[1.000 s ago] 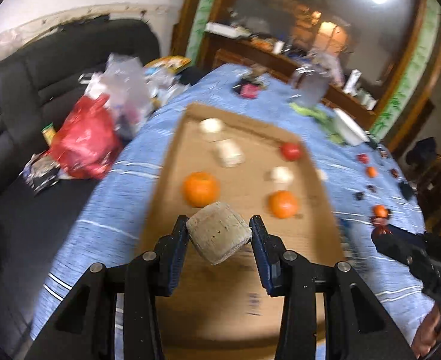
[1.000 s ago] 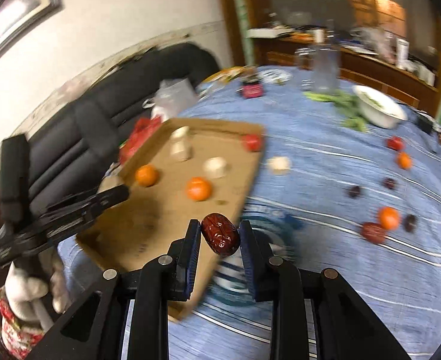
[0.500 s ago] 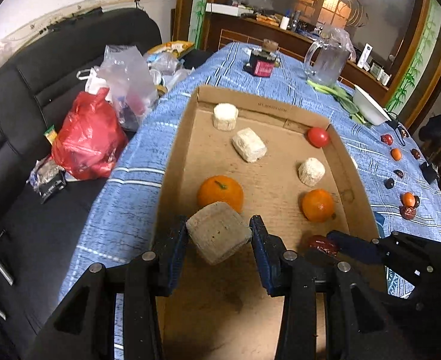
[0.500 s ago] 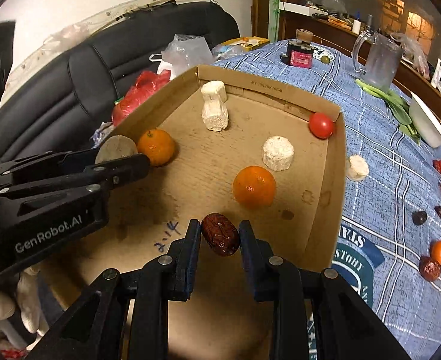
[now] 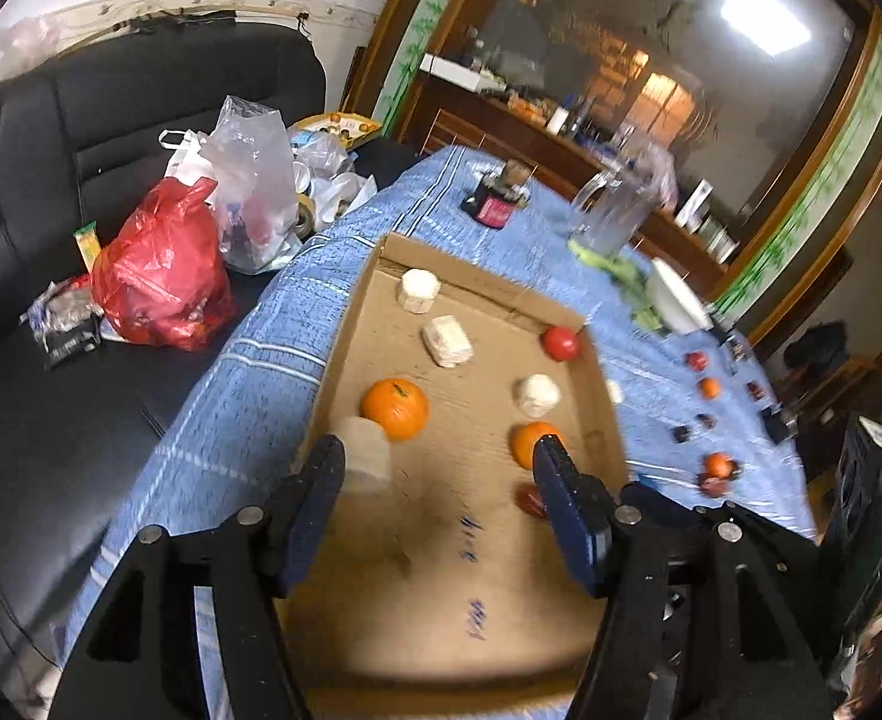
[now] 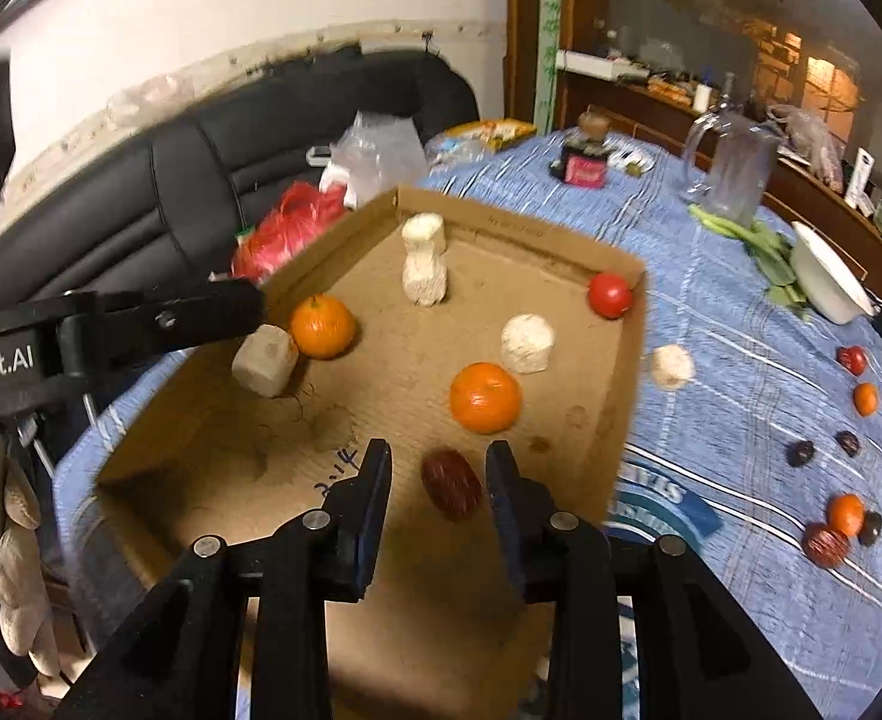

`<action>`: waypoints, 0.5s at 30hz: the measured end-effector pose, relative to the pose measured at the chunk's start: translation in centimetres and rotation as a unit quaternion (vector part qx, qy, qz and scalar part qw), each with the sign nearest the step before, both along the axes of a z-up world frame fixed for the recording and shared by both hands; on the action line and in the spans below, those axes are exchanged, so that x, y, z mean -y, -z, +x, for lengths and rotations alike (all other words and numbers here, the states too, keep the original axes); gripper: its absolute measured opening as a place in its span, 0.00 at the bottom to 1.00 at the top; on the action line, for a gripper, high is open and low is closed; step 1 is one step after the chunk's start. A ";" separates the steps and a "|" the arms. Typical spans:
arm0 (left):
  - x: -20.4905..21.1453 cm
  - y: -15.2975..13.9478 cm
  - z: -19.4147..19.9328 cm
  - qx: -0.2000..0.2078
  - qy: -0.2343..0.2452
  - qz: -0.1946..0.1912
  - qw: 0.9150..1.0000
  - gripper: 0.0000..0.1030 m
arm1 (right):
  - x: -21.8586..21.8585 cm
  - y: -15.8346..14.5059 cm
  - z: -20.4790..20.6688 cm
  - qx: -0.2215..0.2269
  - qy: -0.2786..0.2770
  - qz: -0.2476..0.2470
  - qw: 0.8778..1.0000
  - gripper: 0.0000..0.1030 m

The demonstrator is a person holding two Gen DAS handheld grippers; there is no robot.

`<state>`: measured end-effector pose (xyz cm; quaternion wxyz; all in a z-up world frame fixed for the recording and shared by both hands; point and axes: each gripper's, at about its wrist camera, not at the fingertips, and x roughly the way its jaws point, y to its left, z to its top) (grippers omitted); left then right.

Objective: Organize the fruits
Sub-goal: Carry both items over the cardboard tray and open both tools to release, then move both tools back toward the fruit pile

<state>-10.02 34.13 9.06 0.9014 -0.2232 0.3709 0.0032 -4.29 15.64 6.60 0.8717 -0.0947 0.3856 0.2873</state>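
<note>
Both grippers (image 6: 438, 471) spread; date (image 6: 452, 483) between.

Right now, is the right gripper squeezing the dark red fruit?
No, the right gripper is open and the dark red fruit lies loose in the cardboard box.

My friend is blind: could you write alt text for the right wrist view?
The right gripper is open above a wrinkled dark-red date in a shallow cardboard tray holding two oranges, pale chunks and a tomato on a blue cloth.
</note>
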 end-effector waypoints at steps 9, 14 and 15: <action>0.5 1.2 -6.1 0.023 -0.033 -0.092 0.995 0.72 | 5.3 2.2 -3.2 -0.044 0.057 0.015 0.997 0.38; 1.5 1.6 -7.1 0.007 -0.032 -0.090 0.995 0.72 | 4.7 4.3 -4.1 -0.065 0.041 0.007 0.997 0.31; 1.6 1.2 -7.2 0.012 -0.034 -0.087 0.996 0.72 | 4.4 4.1 -4.3 -0.064 0.036 0.004 0.997 0.25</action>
